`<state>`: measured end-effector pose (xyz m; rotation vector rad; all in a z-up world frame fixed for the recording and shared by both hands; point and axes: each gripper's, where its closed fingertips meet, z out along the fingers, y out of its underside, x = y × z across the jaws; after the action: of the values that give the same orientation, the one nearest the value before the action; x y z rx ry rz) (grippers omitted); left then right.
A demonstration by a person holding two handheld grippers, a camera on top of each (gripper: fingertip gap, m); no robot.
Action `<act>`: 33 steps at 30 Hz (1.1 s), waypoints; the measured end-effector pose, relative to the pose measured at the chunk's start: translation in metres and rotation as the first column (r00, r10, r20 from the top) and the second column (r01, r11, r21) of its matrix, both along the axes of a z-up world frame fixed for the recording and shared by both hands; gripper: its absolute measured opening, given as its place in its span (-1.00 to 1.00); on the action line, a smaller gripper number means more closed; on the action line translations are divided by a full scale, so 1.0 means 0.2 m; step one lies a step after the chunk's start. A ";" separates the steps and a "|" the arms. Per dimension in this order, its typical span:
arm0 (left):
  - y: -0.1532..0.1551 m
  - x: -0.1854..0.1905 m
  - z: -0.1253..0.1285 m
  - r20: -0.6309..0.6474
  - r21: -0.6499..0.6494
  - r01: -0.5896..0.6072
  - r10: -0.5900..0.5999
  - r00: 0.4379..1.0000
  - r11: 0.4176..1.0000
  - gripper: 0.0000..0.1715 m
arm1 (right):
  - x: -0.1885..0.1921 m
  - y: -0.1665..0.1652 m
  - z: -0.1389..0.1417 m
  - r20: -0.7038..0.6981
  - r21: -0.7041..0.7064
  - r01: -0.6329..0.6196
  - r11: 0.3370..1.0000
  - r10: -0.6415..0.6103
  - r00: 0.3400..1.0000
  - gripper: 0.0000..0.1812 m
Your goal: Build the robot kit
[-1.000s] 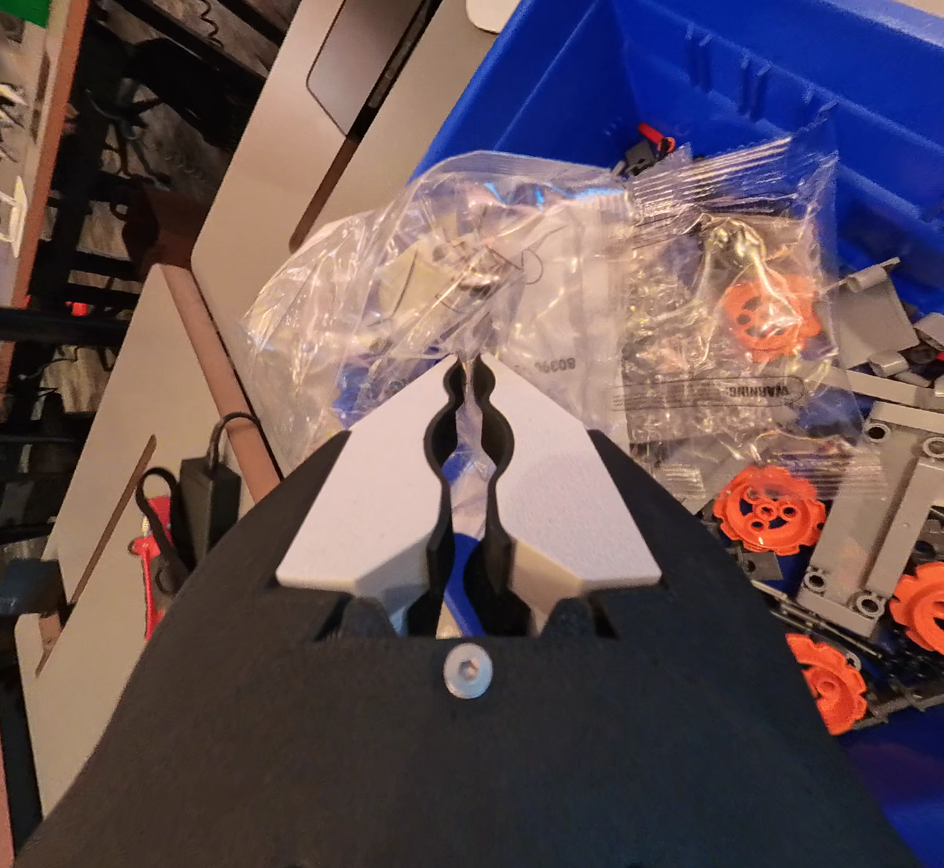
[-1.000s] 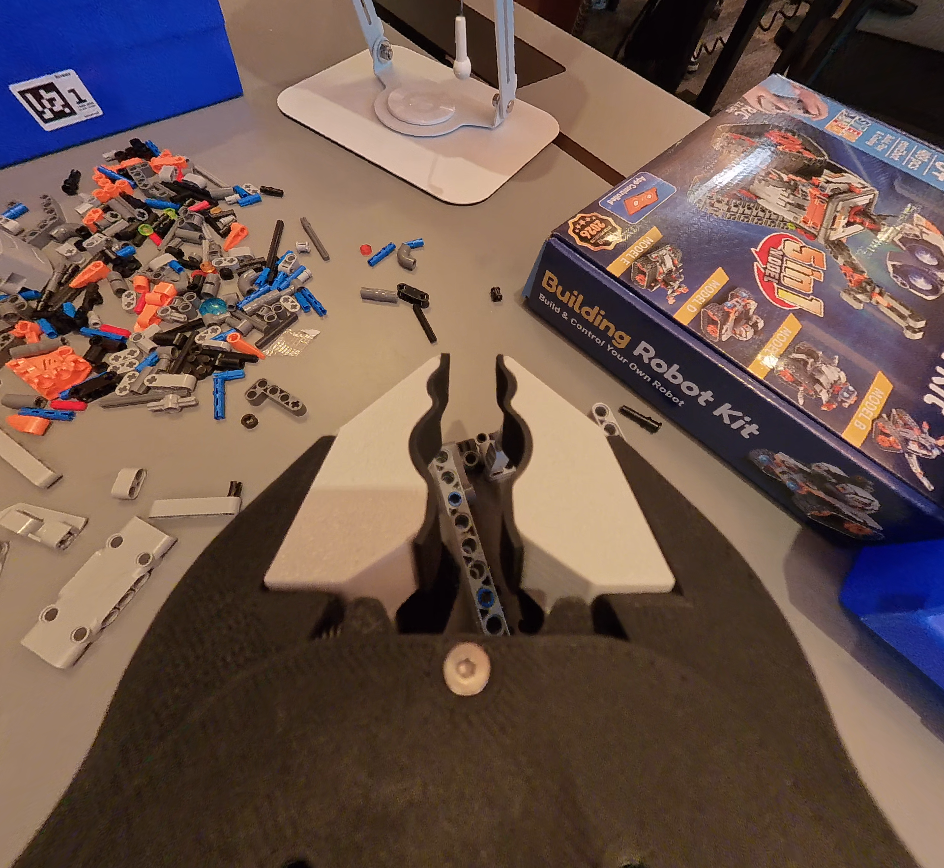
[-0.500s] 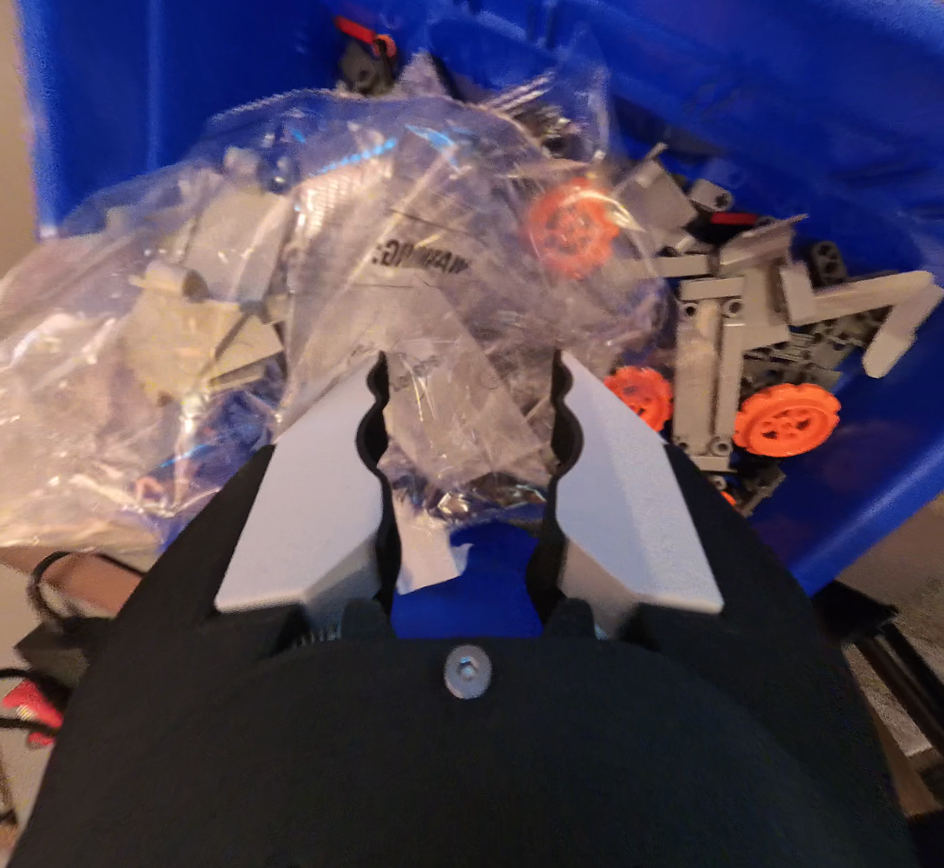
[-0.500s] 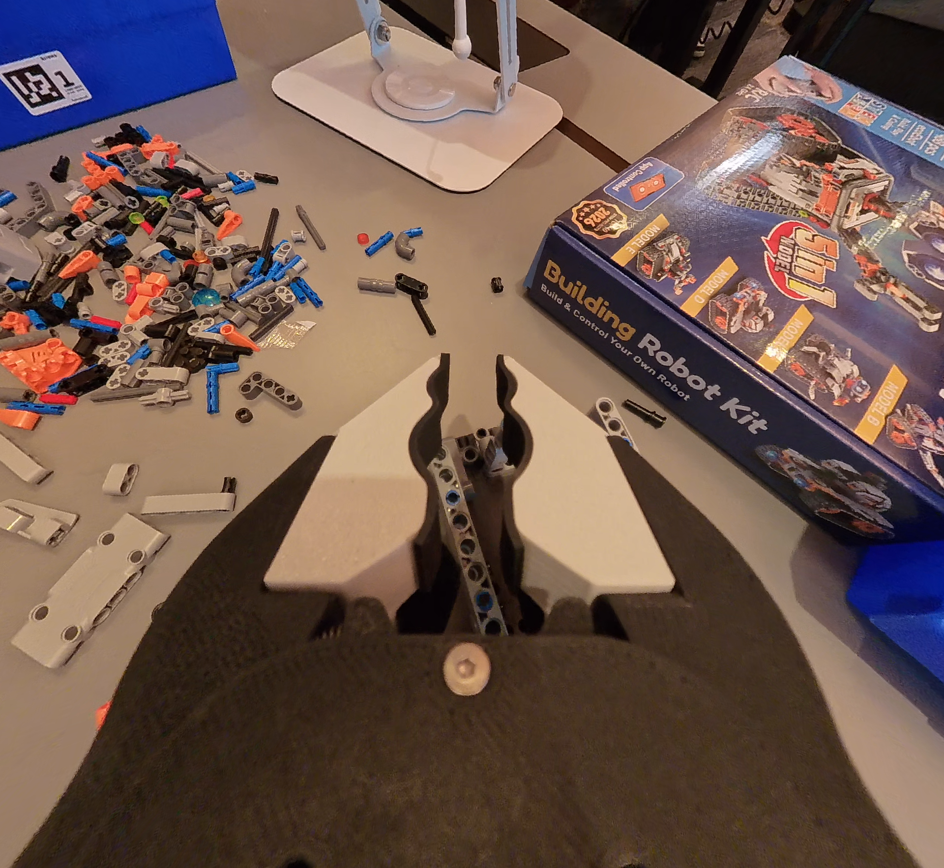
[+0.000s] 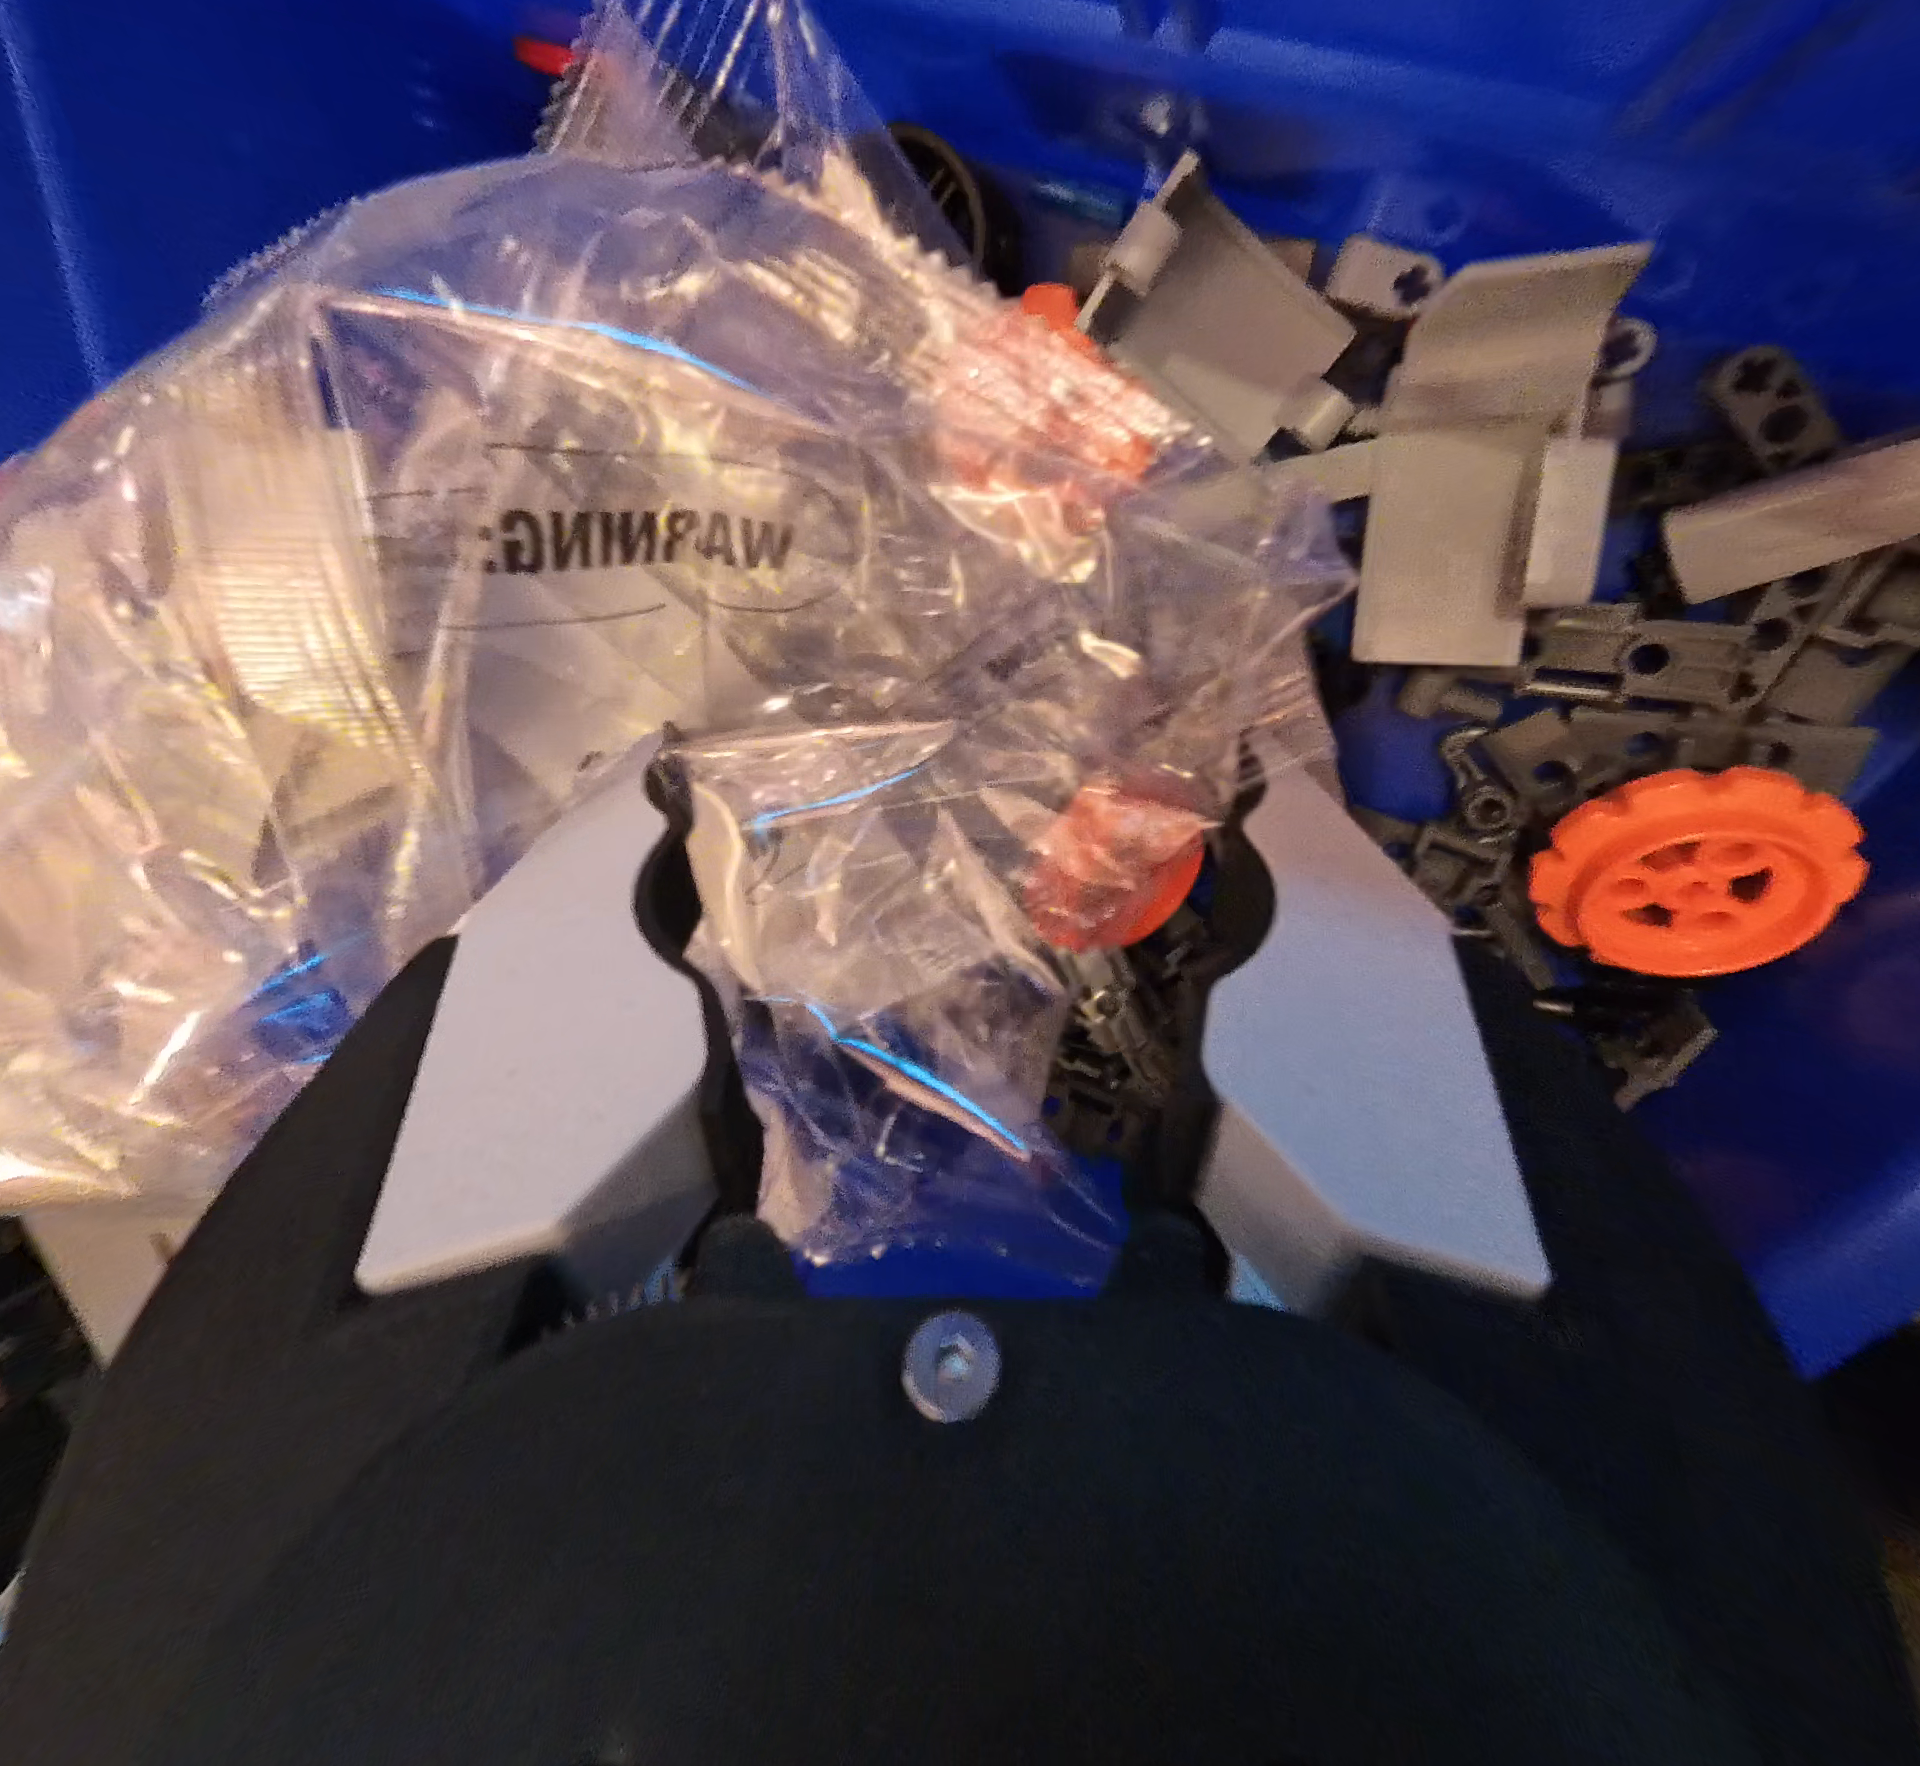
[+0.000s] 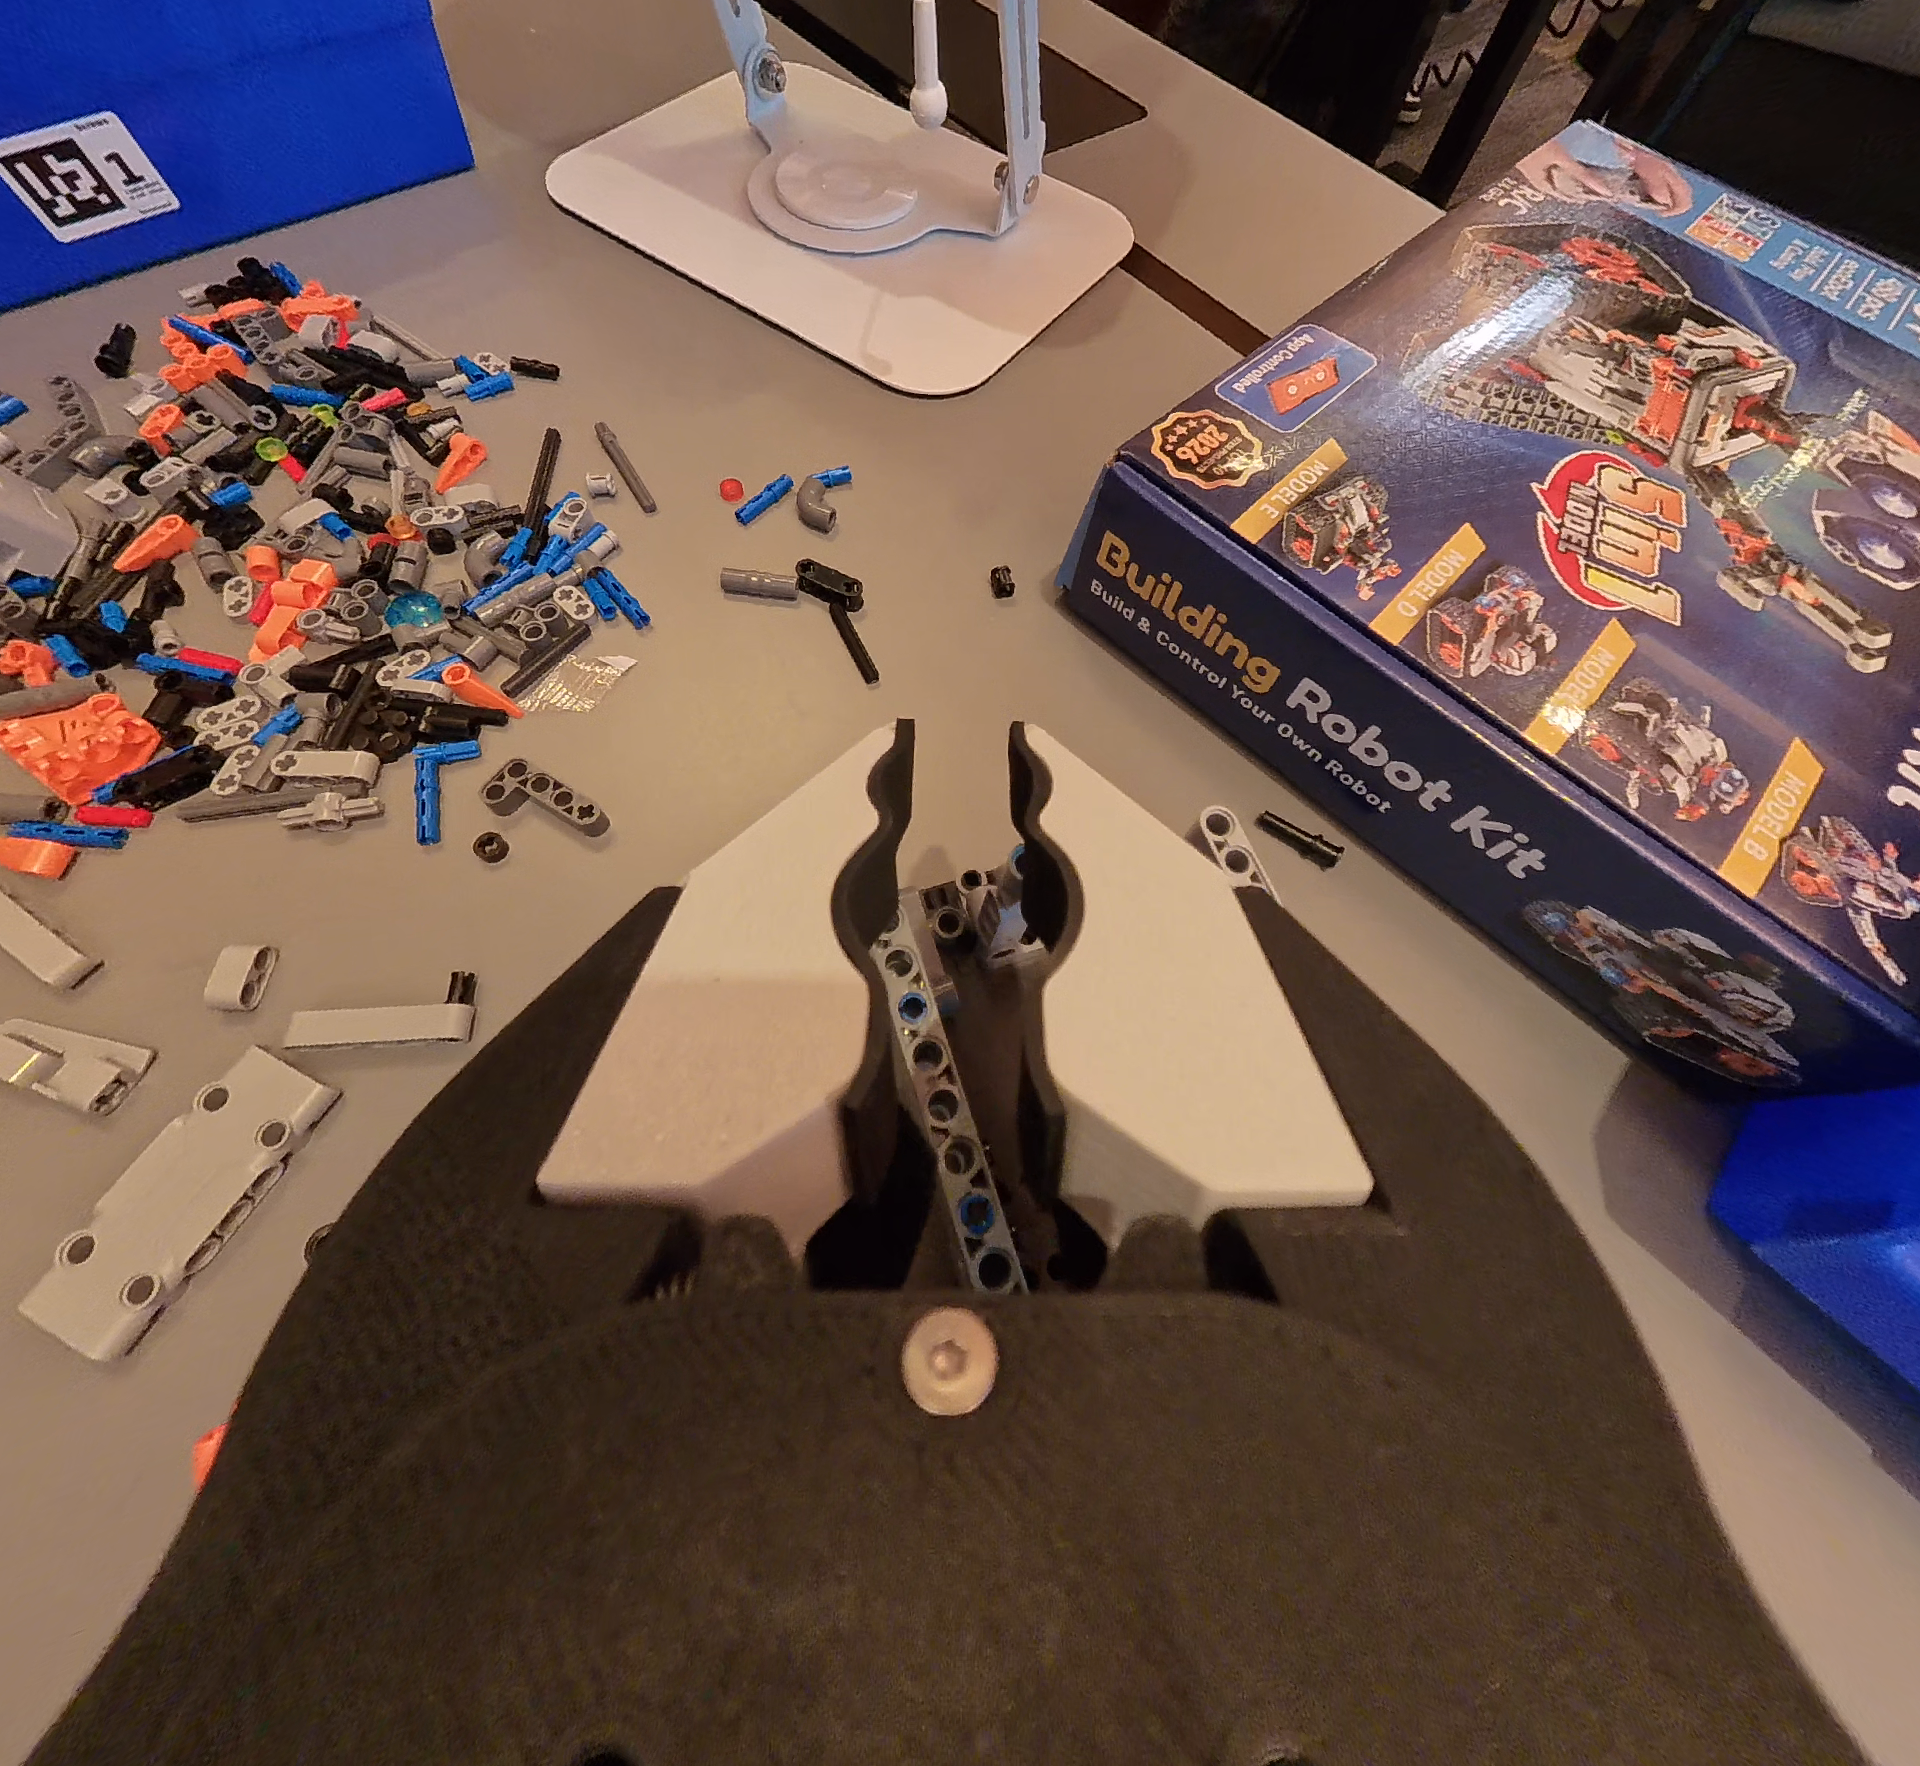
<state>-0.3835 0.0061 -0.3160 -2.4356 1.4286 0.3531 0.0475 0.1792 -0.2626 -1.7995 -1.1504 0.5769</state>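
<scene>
Over the blue plastic bin, the left gripper has its fingers spread wide, with a crumpled clear plastic bag lying loose between them, unpinched. Best to close only on film, since grey panels and an orange toothed wheel crowd its right side.

The right gripper is clamped on a grey perforated beam assembly above the grey surface. Loose small parts litter its left edge, a printed kit box its right, a white lamp base the far side.
</scene>
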 end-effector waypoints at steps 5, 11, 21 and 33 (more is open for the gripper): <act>0.02 -0.02 0.03 0.021 0.047 -0.022 0.021 1.000 0.999 -0.18 | 0.00 0.00 0.00 0.001 -0.002 0.002 1.000 -0.002 1.000 -0.83; 0.07 -0.03 0.10 0.036 0.100 -0.018 0.015 0.999 0.995 -0.72 | 0.01 0.01 -0.01 0.002 -0.006 0.006 1.000 -0.006 1.000 -0.83; 0.19 -0.12 0.33 0.082 0.210 -0.090 0.074 0.994 0.973 -0.98 | 0.01 0.01 -0.01 0.009 0.001 0.011 1.000 -0.011 1.000 -0.83; 0.37 -0.27 0.59 0.088 0.342 -0.189 0.169 0.982 0.920 -1.00 | 0.01 0.02 -0.01 0.021 0.031 0.022 0.999 -0.023 1.000 -0.84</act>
<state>-0.4378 0.0809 -0.1985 -2.2641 1.0181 0.5250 0.0493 0.1827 -0.2639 -1.7942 -1.1462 0.5258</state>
